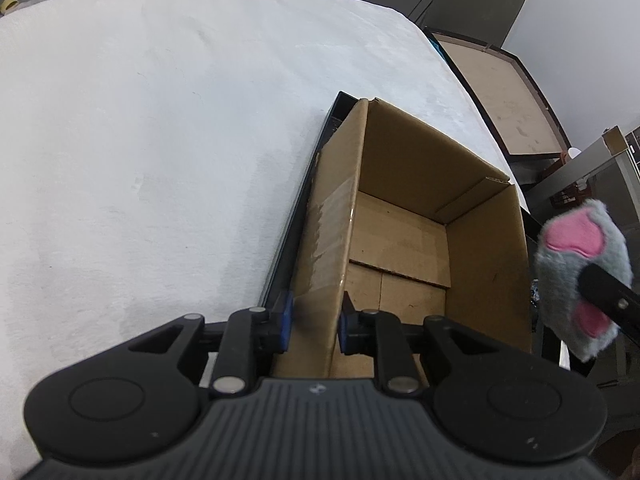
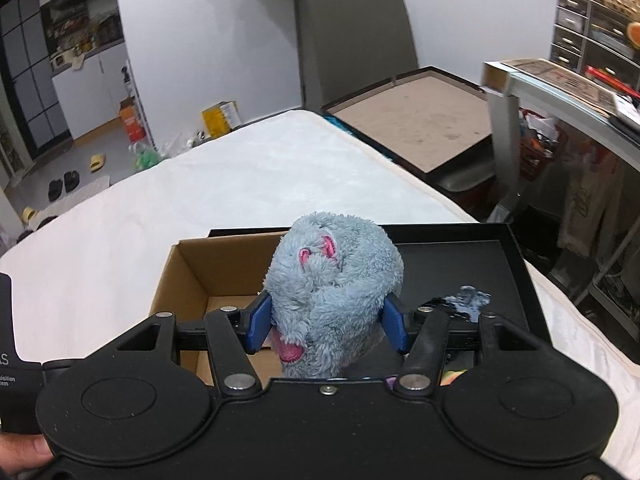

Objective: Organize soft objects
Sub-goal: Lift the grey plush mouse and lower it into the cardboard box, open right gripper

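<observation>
1. Plush toy (image 2: 332, 292): a grey, fluffy animal with pink patches is seen held in the air, above the near edge of the cardboard box (image 1: 400, 216) and the black tray (image 2: 480, 248) beside it.
2. Handling, as judged: the toy is taken to be light, soft and easily squashed, not fragile; a hold across the thick middle is preferred, since a limb would flop.
3. Right gripper (image 2: 326, 322): the blue pads (image 2: 258, 320) are pressed into the toy's sides at a middling width, and the fur is dented by them.
4. Left gripper (image 1: 314, 322): the jaws are set narrowly astride the box's left wall; whether the cardboard is actually pinched cannot be told.
5. White cloth (image 1: 160, 120): the box and tray are borne on it.
</observation>
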`<state>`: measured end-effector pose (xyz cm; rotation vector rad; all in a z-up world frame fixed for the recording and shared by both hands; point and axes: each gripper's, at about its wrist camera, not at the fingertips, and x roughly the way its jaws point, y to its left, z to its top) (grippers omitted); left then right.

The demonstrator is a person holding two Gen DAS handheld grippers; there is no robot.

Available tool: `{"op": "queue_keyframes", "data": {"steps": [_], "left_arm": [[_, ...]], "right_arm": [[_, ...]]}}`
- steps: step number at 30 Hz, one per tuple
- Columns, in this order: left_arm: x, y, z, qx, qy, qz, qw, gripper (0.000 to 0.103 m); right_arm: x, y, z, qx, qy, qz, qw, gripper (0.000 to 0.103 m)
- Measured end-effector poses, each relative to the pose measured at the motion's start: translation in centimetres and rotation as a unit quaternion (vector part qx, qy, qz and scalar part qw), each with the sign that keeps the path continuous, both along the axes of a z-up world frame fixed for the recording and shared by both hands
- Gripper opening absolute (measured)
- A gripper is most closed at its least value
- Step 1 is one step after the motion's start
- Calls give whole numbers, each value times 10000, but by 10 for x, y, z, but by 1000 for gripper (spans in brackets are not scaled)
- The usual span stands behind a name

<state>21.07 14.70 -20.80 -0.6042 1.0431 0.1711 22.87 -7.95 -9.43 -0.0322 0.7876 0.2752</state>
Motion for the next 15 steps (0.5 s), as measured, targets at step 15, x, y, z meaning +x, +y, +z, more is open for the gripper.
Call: {"op": "queue_keyframes", "data": {"steps": [15], "left_arm": [[-2, 8, -1, -116, -119, 56, 9998, 21]], "right_arm": [[11, 51, -4, -157, -78, 454, 9988, 55]]}}
